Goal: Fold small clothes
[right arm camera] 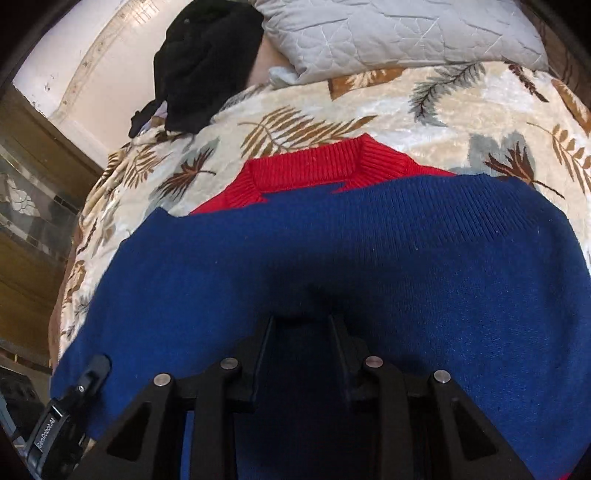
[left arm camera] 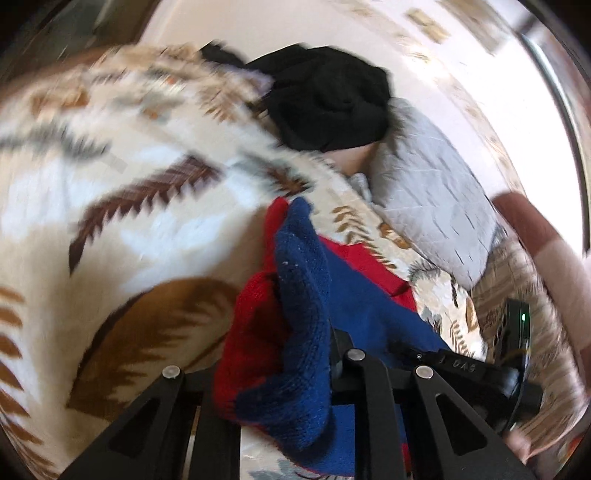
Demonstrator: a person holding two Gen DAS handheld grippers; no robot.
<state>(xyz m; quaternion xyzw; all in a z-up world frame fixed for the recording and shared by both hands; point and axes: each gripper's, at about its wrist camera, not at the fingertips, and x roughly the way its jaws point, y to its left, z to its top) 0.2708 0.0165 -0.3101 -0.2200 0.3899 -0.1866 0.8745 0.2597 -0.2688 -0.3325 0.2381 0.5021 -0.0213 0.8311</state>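
While the knit sweater (right arm camera: 332, 251) lies blue side up on the leaf-print blanket (right arm camera: 461, 103) of the bed, my right hand-held gripper (right arm camera: 301, 317) sits low over its blue body, fingers pressed into the cloth with a narrow gap between them; I cannot tell whether any fabric is actually pinched there. Its red ribbed collar (right arm camera: 306, 166) points away from me, toward the grey quilted pillow (right arm camera: 388, 33) and a black bundle of clothing (right arm camera: 207, 74) at the head of the bed.

From my left wrist view, a bunched red-and-blue fold of the sweater (left arm camera: 295, 314) rises up right between the fingers of my left hand-held gripper (left arm camera: 295, 369), which is closed on that fold and lifts it off the blanket (left arm camera: 110, 203). That view is blurred. Just beside it on the right, the black body of the other gripper (left arm camera: 461, 365) rests on the blue knit, with a small green light (left arm camera: 523, 316) showing beyond it. Black clothing (left arm camera: 325, 99) and the pillow (left arm camera: 424, 192) lie further off.
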